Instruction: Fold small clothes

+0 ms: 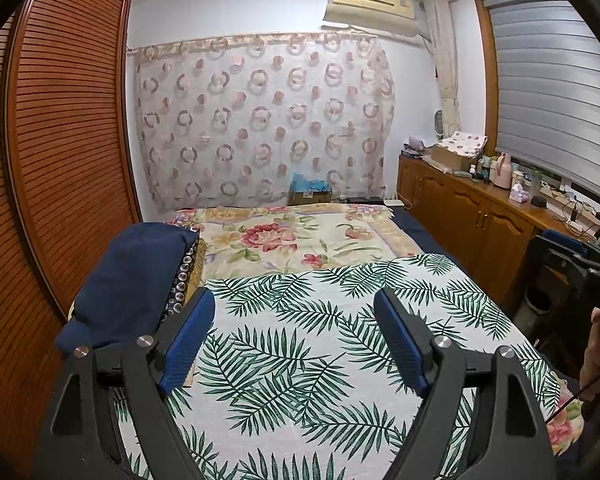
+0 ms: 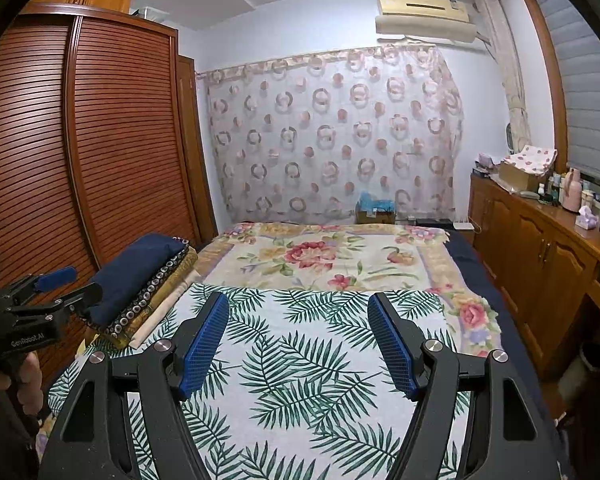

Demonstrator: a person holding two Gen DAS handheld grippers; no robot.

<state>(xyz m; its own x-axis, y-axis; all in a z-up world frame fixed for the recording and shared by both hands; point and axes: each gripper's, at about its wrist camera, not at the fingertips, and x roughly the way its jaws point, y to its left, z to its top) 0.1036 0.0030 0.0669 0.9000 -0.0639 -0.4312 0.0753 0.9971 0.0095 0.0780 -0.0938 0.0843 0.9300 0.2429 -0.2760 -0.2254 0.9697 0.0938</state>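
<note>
Left wrist view: we see the stack of folded clothes (image 1: pixel 140 280), navy piece on top, at the bed's left edge beside the louvred wardrobe (image 1: pixel 60 140).
Stack's long axis: it runs away from us, roughly parallel to the wardrobe, with patterned and tan layers showing under the navy one.
Direction from jaws: the stack lies ahead and left of the left gripper (image 1: pixel 296 340), just beyond its left finger; from the right gripper (image 2: pixel 298 344) it sits well off to the left.
Nearer hand: we judge the left, whose gripper shows in the right wrist view just beside the stack's near end.
Work surface: the palm-leaf cloth (image 1: pixel 320 340) lies flat under both grippers, over a floral blanket (image 1: pixel 300 236); whether it is a garment or a mat we cannot tell.
Left jaws: spread wide, nothing between the pads.
Right jaws: spread wide too, empty.
Coming move: we expect a reach left for a piece from the stack, though no unfolded garment is plainly visible.
</note>
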